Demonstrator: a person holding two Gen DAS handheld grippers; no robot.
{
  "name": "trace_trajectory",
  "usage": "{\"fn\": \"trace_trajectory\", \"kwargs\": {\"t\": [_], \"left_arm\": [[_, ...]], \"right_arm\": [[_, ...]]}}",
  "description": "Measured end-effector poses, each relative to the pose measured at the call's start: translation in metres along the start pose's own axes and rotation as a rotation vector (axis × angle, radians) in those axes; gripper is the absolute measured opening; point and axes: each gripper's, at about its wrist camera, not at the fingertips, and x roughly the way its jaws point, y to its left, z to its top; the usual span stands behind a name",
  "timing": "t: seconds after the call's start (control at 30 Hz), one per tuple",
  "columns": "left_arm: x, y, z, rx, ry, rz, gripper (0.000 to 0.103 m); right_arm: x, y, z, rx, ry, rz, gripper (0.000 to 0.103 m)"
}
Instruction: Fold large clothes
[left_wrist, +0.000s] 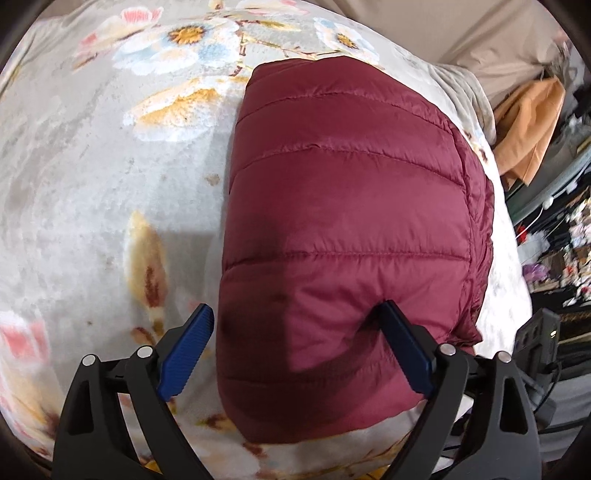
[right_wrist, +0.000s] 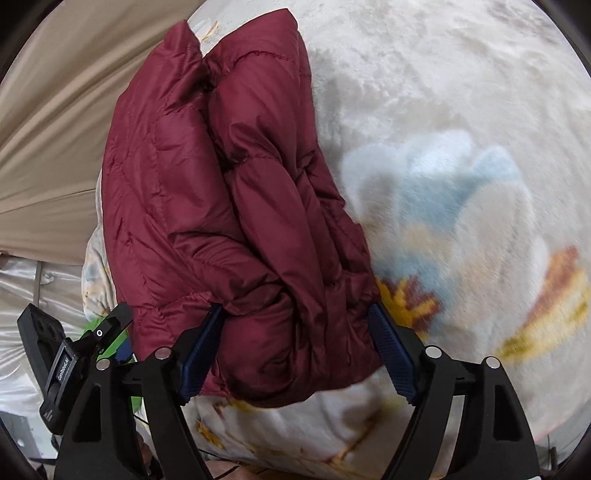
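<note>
Where it lies on a floral fleece blanket (left_wrist: 92, 177), the maroon quilted puffer jacket (left_wrist: 343, 206) is folded into a compact bundle, stitched channels uppermost, bunched layers along one edge. Left gripper (left_wrist: 295, 321): fingers spread wide, straddling the near corner, one blue tip touching fabric. Right gripper (right_wrist: 295, 321): fingers wide apart, flanking the bunched end, unclamped.
</note>
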Motion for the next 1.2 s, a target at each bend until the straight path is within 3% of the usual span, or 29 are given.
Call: {"fn": "trace_trajectory", "kwargs": {"t": [0.2,0.4,0.43,0.47,0.6,0.7,0.77,0.83,0.87,0.9,0.97,1.07,1.2], "left_arm": [[0.016,0.027,0.014,-0.138,0.003,-0.15,0.094],[0.043,0.036,0.013,-0.21,0.061,-0.253,0.096],[0.042,0.036,0.012,-0.215,0.062,-0.258,0.094],[0.04,0.034,0.013,-0.21,0.057,-0.259,0.091],[0.021,0.022,0.019,-0.171,0.005,-0.274,0.061],[0.002,0.012,0.026,-0.132,-0.061,-0.294,0.054],[-0.003,0.001,0.029,-0.072,-0.098,-0.27,0.054],[0.008,-0.004,0.03,-0.037,-0.09,-0.228,0.057],[0.021,-0.003,0.028,-0.026,-0.067,-0.189,0.06],[0.028,0.0,0.025,-0.034,-0.048,-0.163,0.063],[0.016,0.008,0.019,-0.056,-0.064,-0.163,0.063],[-0.016,0.003,0.015,-0.029,-0.122,-0.129,0.061],[-0.04,-0.018,0.013,0.05,-0.162,-0.1,0.062]], "right_arm": [[0.02,0.007,0.004,-0.003,0.018,0.007,0.087],[0.022,0.004,0.011,-0.015,0.033,0.01,0.085],[0.021,0.005,0.01,-0.018,0.036,0.01,0.08],[0.022,0.007,0.009,-0.026,0.038,0.024,0.066],[0.013,0.017,0.012,-0.043,0.029,0.068,0.029],[-0.013,0.038,0.016,-0.144,-0.06,0.067,0.023],[-0.029,0.051,0.019,-0.226,-0.121,0.054,0.023],[-0.025,0.051,0.024,-0.264,-0.127,0.017,0.024],[-0.014,0.044,0.027,-0.264,-0.108,-0.01,0.03],[0.001,0.029,0.032,-0.226,-0.05,-0.035,0.042],[0.005,0.007,0.036,-0.092,-0.022,-0.009,0.046],[-0.033,0.002,0.029,-0.06,-0.128,-0.024,0.049],[-0.078,0.03,0.025,-0.194,-0.288,-0.09,0.05]]}}
